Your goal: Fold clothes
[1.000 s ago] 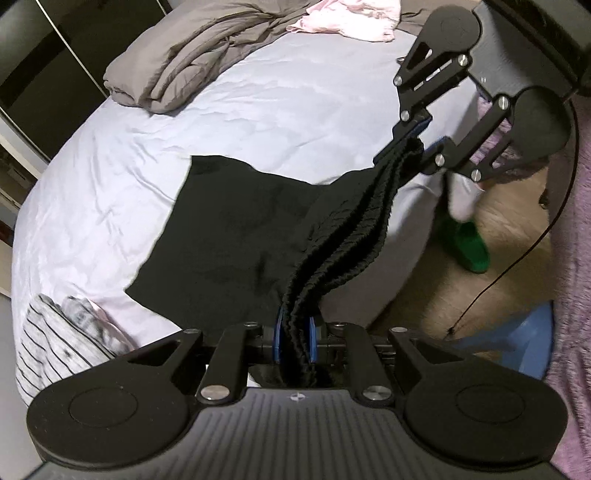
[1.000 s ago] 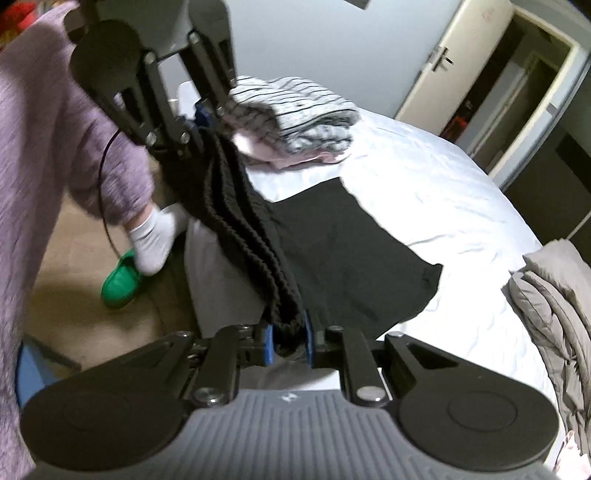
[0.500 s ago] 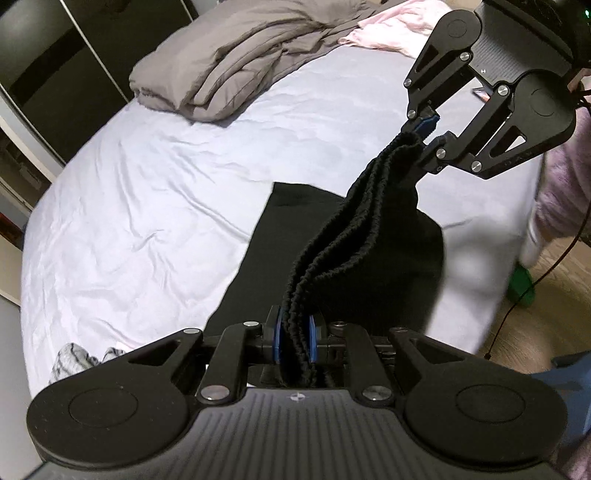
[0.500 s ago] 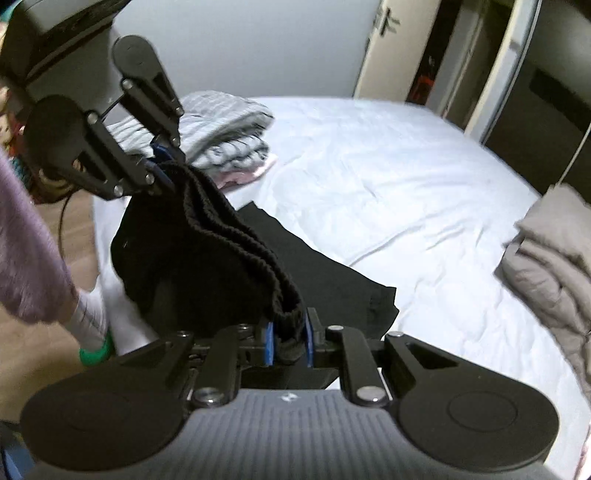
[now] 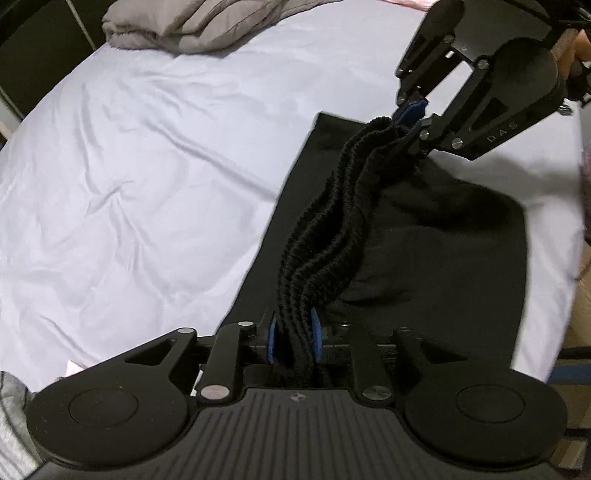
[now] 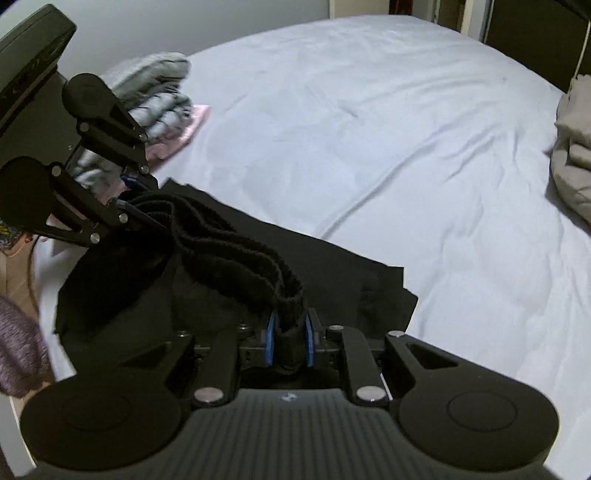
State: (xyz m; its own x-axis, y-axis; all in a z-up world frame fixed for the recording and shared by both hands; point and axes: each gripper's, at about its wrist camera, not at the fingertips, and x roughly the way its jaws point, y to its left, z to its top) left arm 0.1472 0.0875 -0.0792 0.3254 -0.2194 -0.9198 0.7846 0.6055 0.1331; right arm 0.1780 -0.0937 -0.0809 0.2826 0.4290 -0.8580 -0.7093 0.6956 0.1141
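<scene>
The left gripper (image 5: 293, 338) is clamping 1 end of the ribbed waistband (image 5: 332, 225) of a black garment (image 5: 443, 258), its 2 blue pads (image 5: 272, 338) pressing the bunched elastic between them. The right gripper (image 6: 290, 341) is pinching the other end the same way, its blue pads (image 6: 271, 341) closed on the folded band. In the left wrist view the right gripper (image 5: 412, 118) is showing at the far end of the waistband; in the right wrist view the left gripper (image 6: 131, 192) is doing the same. The waistband is hanging in a loose, wavy line between the 2, raised off the bed (image 5: 147, 166).

Below it the rest of the garment is lying flat on the white sheet, near the bed's edge closest to the person, with 1 straight side running toward the middle of the bed.

A stack of folded striped clothes (image 6: 159, 99) is sitting near the bed's corner beyond the left gripper, on something pink (image 6: 184, 136). A gray blanket (image 5: 192, 26) is lying bunched at the far edge of the bed.
</scene>
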